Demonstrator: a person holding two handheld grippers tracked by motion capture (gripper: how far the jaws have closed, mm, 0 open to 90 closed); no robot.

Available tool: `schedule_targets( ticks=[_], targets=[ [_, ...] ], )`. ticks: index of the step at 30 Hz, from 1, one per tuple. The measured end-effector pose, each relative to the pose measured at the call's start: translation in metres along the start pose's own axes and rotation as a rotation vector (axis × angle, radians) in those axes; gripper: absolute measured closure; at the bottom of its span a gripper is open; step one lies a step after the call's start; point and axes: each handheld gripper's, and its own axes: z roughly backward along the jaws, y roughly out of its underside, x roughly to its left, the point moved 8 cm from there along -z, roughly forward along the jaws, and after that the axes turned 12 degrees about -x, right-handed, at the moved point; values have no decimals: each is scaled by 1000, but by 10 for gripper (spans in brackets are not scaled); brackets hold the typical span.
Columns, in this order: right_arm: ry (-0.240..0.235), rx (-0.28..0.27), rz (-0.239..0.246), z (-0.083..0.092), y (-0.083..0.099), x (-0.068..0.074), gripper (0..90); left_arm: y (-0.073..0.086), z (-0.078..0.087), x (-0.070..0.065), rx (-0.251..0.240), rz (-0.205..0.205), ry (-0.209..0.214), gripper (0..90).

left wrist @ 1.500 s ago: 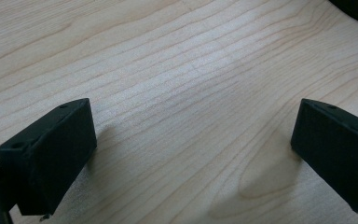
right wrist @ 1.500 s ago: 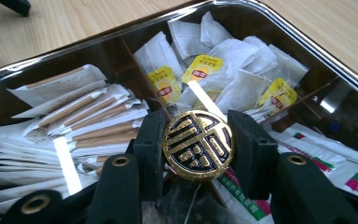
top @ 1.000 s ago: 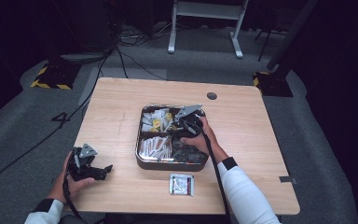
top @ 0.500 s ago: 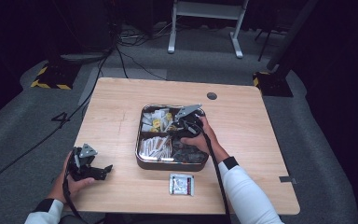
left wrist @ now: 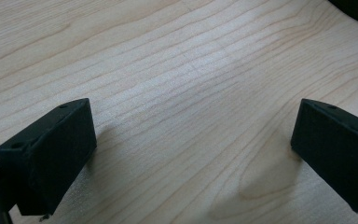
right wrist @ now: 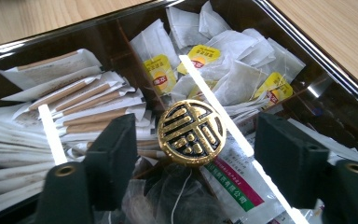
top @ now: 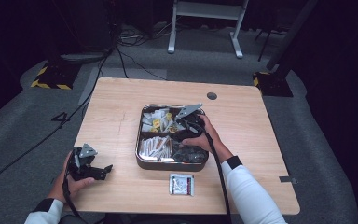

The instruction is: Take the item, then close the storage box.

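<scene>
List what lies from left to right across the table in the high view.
Black left tongs in the person's left hand → divided metal tray of tea bags and paper sachets → silver foil packet lying near the table's front edge → person's right hand holding the right tongs.

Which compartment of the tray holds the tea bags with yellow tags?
The far-left compartment of the tray; the near-left one holds paper sticks instead.

Wooden table (top: 121, 121) — metal tray (top: 139, 154), sachet (top: 181, 184), left gripper (top: 103, 171) resting.
</scene>
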Motion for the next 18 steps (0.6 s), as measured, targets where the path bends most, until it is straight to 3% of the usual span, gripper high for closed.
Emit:
schedule_targets(
  ticks=[7,18],
  targets=[
    [1,28,22,2,1,1,232,0,0,0,-3,0,-1,2],
    [-9,36,50,19,-3,3,225,0,0,0,-3,0,-1,2]
  ],
)
